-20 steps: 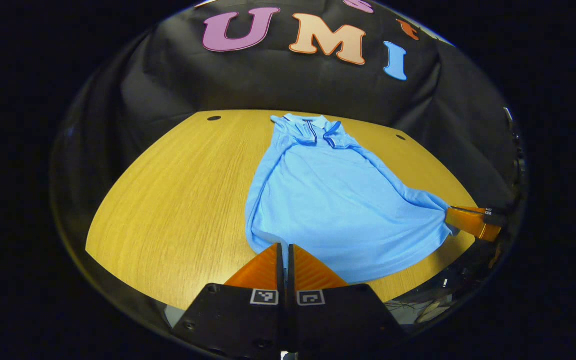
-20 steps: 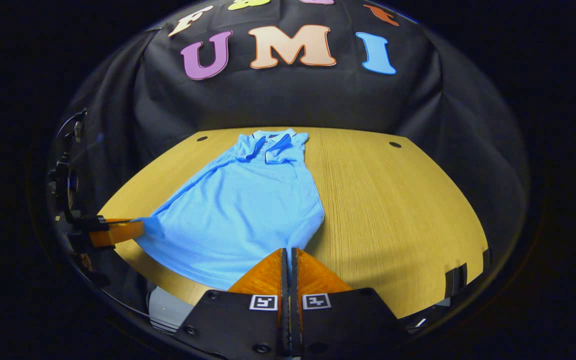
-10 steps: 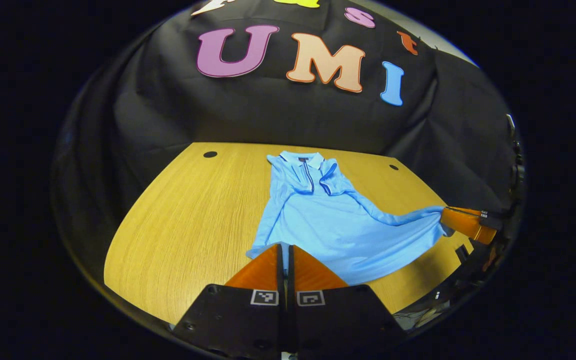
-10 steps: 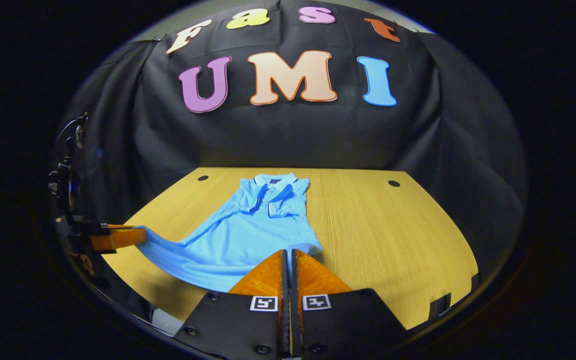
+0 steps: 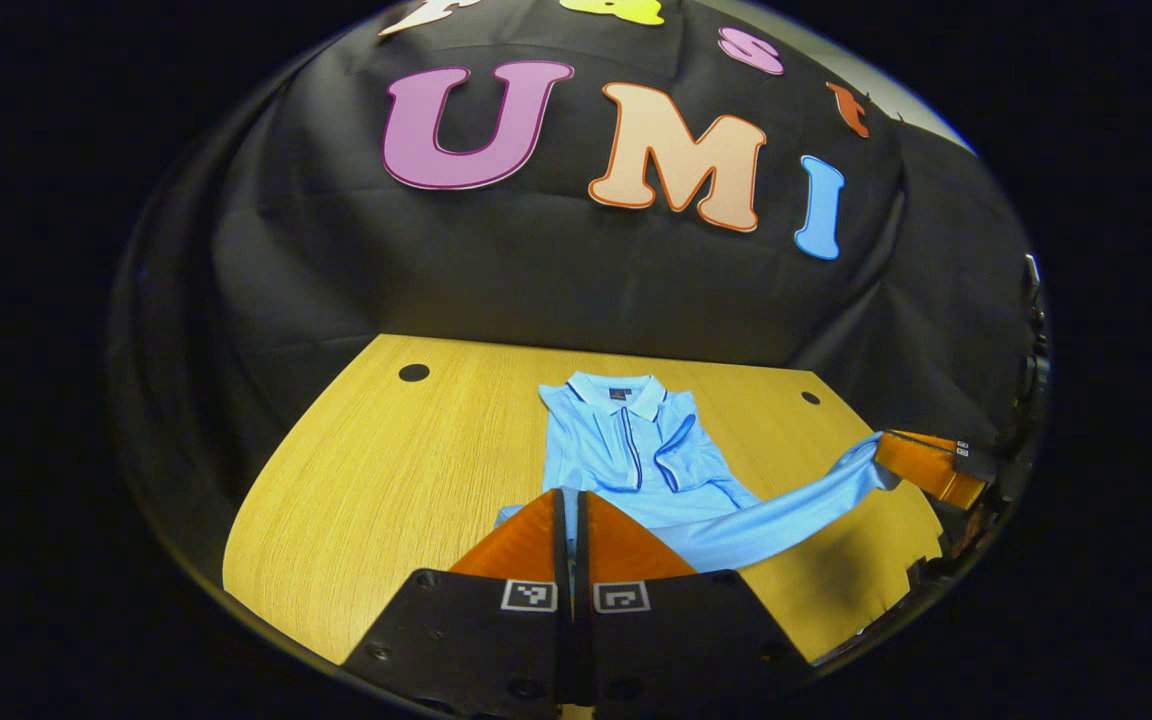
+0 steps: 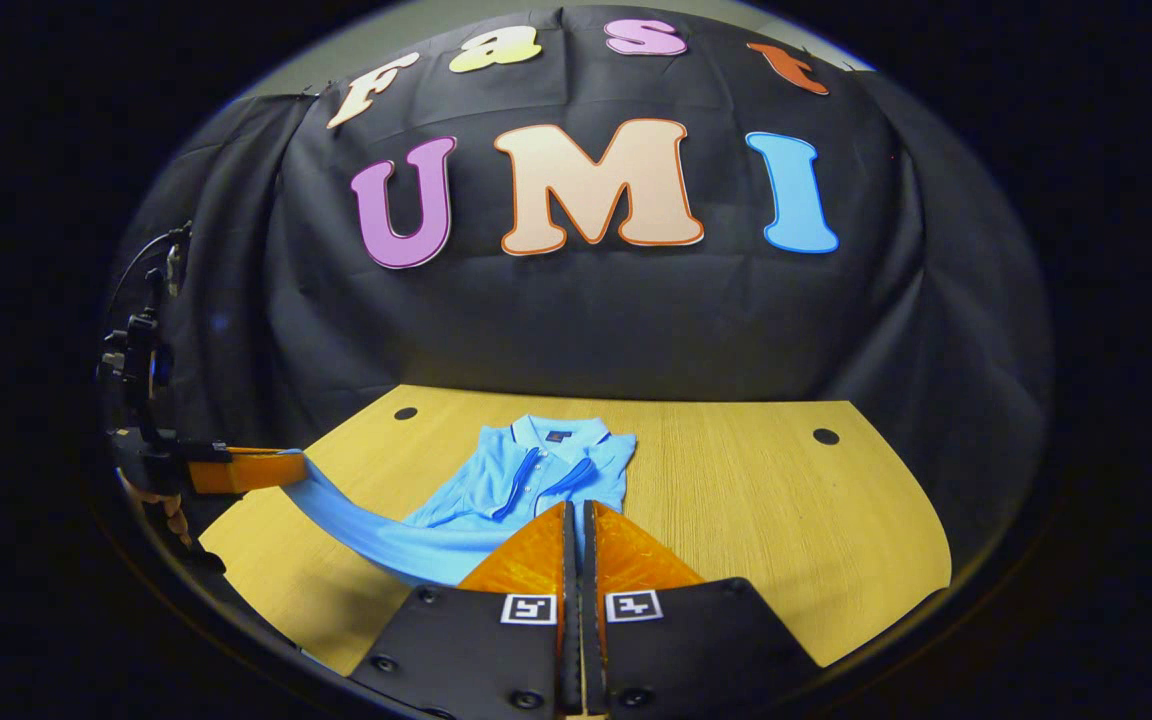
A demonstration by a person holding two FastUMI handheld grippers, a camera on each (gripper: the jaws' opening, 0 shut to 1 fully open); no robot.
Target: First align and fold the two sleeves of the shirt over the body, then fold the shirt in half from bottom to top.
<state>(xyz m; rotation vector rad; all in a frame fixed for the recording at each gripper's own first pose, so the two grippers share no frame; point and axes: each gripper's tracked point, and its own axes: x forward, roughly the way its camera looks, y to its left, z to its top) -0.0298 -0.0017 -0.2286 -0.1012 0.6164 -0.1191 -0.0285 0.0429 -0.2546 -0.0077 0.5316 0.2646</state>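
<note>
A light blue polo shirt (image 5: 636, 450) lies on the wooden table (image 5: 386, 480), collar toward the far wall and sleeves tucked over the body. Its bottom hem hangs lifted off the table as a taut band between both grippers. My left gripper (image 5: 568, 494) is shut on one hem corner. In the left gripper view the right gripper (image 5: 921, 465) holds the other corner at the right edge. In the right gripper view, my right gripper (image 6: 576, 505) is shut on the shirt (image 6: 526, 480), and the left gripper (image 6: 241, 470) pinches the hem at the left.
The table (image 6: 756, 520) has small dark holes near its far corners (image 5: 414, 372) (image 6: 825, 436). Black cloth walls rise close behind and beside it. Bare wood lies on either side of the shirt. A hand (image 6: 171, 515) shows under the left gripper.
Both grippers have risen and carried the hem forward toward the collar. The shirt's lower half has left the table and now hangs as a band over the upper half.
</note>
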